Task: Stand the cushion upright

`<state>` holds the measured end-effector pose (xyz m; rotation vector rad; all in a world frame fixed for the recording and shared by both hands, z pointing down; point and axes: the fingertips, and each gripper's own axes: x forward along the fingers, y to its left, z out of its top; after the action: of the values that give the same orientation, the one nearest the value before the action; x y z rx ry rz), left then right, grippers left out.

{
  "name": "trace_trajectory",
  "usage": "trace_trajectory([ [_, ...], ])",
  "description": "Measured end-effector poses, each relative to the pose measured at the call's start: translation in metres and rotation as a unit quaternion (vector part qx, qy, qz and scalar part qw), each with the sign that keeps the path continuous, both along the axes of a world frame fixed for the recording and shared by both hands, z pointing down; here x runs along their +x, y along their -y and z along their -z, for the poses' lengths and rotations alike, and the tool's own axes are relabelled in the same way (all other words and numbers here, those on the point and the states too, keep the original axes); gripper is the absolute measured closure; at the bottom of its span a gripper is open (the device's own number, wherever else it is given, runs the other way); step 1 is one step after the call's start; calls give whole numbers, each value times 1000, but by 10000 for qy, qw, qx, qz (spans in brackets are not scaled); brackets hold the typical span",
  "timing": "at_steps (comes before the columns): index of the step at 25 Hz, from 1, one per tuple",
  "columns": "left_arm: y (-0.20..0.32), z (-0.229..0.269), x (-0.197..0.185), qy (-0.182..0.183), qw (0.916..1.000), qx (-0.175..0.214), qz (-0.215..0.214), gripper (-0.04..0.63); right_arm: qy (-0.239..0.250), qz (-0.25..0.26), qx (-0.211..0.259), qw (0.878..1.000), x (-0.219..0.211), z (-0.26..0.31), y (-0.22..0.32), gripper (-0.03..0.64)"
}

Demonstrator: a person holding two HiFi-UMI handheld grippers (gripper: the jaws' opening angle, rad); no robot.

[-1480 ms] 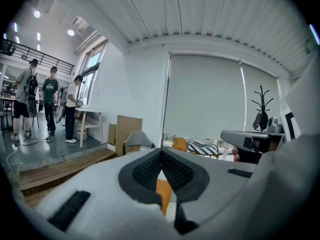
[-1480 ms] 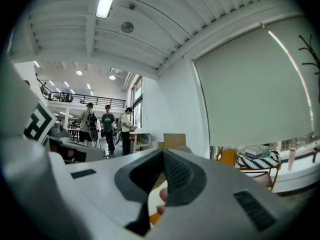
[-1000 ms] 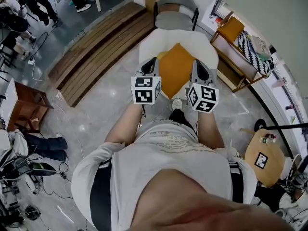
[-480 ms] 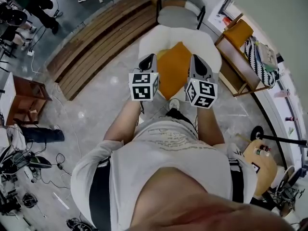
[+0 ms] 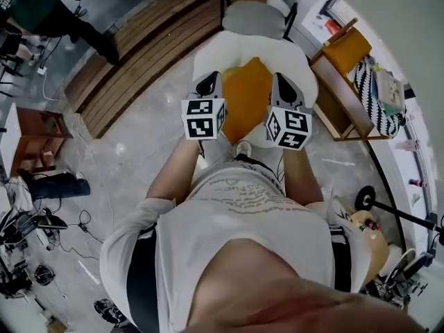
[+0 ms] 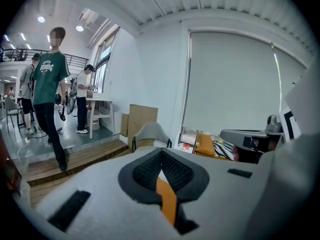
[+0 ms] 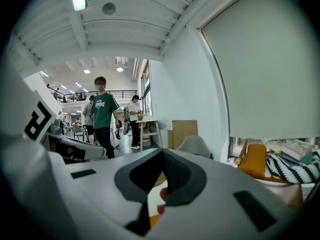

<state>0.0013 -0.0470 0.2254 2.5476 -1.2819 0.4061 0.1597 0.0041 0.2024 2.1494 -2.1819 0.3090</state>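
At the upper centre of the head view, an orange cushion [image 5: 244,103] lies on the seat of a white armchair [image 5: 295,64], with a grey chair [image 5: 253,18] just behind it at the top edge. Seen from above, the cushion looks like a diamond. Its long axis runs up and down the frame, away from the person, with one corner toward the chair back and the opposite corner near the seat's front edge. The person stands in front of the armchair and holds both tools out over it. The left gripper [image 5: 208,85] sits just left of the cushion and the right gripper [image 5: 283,89] just right of it, so the cushion lies between them, ahead and lower. Both pairs of jaws are pressed together with nothing held. The left gripper view also shows a sliver of orange below the tips. Neither hand seems clearly nearer. The coming move likely depends on reaching the cushion's two side corners, one from each flank.
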Motion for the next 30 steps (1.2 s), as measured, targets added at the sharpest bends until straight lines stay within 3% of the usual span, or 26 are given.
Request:
trace_trajectory([
  [9,38,-38,32,144,9978,-439,471,575,-51,401,-448,9982,48,-42,52,591],
  [18,63,-90,21,266,9915,-1083,667,575,-290,719,-1134,9905,44,-95,90,591],
  [24,73,-145,12,287,9827,-1738,570,575,-487,730,-1695,9816,40,-143,99,591],
  [30,80,-199,11,255,9726,-2239,562,575,-869,944,-1913,9731,42,-193,110,591],
])
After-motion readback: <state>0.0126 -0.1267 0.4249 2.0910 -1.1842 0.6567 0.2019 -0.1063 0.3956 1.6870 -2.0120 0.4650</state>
